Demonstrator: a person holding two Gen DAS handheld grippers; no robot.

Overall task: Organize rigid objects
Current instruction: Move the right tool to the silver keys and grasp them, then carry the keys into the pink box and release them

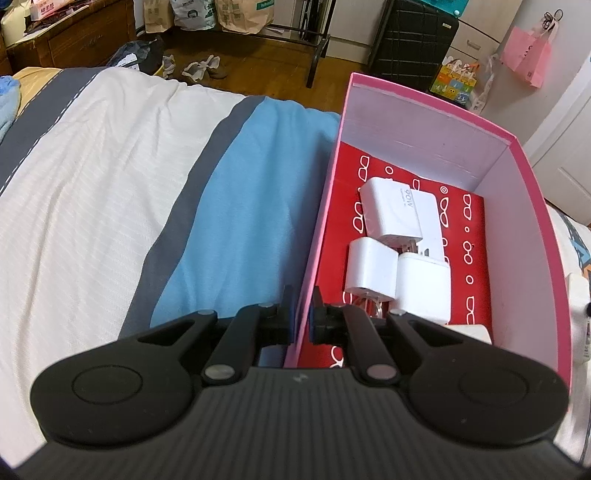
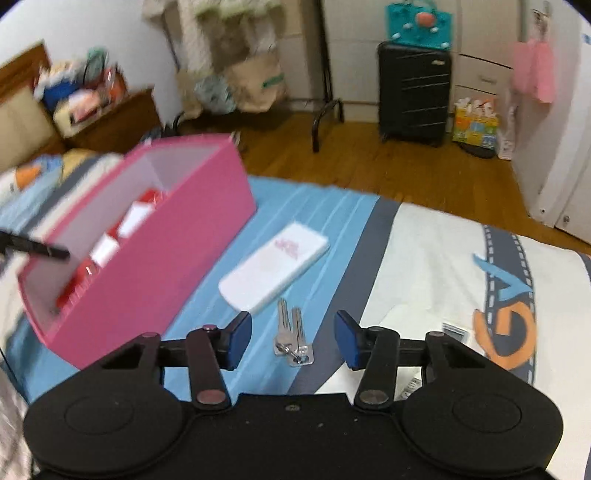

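Observation:
A pink box [image 1: 535, 229] with a red patterned floor stands on the bed and holds three white chargers [image 1: 391, 210]. My left gripper [image 1: 301, 314] is shut on the box's near left wall, one pad outside and one inside. In the right wrist view the same pink box [image 2: 159, 251] sits at the left. A flat white pack [image 2: 275, 269] lies on the blue stripe beside it. Two silver keys [image 2: 293, 343] lie on the sheet between the pads of my right gripper [image 2: 292, 325], which is open and not touching them.
The bed ends just beyond the box, with wooden floor [image 2: 369, 158] behind. A black suitcase [image 2: 413, 96] and paper bags [image 1: 240, 14] stand by the far wall. A small labelled item [image 2: 454, 332] lies right of the right gripper. The white and grey bedding [image 1: 103, 177] spreads left.

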